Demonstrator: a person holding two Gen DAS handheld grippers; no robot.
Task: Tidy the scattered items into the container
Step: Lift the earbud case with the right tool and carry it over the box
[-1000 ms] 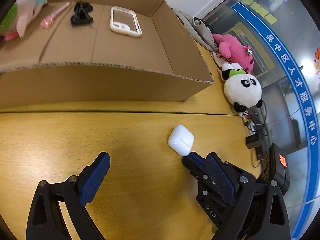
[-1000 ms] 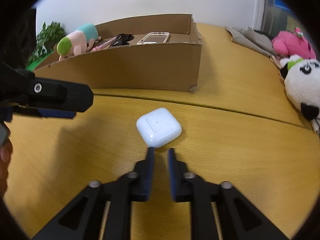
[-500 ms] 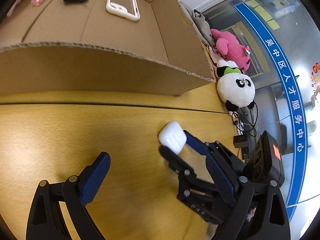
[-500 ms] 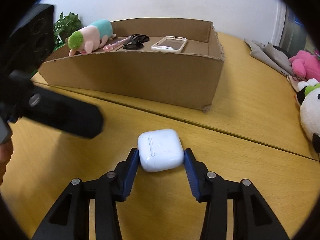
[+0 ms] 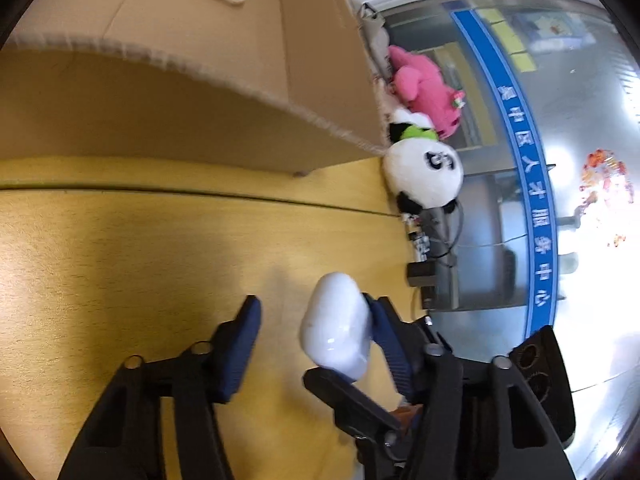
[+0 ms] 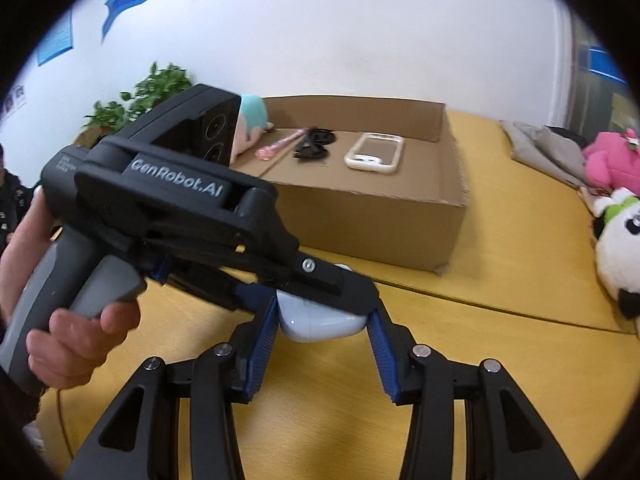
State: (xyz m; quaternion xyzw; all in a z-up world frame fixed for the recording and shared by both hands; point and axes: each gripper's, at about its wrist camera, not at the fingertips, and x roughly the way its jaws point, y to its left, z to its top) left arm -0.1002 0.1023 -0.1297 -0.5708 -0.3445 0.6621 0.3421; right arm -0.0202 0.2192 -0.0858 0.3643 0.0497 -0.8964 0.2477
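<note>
While the right tongs pinch the white earbud case just above the bench, the left tongs, which have just been closing, stand half-spread around it. The cardboard box lies straight beyond; right hand carries.

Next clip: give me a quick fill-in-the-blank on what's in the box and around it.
The phone case lies inside a box made of ____.
The sunglasses in that box are ____.
Beside the panda plush sits a ____ plush toy.
The white earbud case is ____ the box.
Missing words: cardboard; black; pink; outside.
</note>
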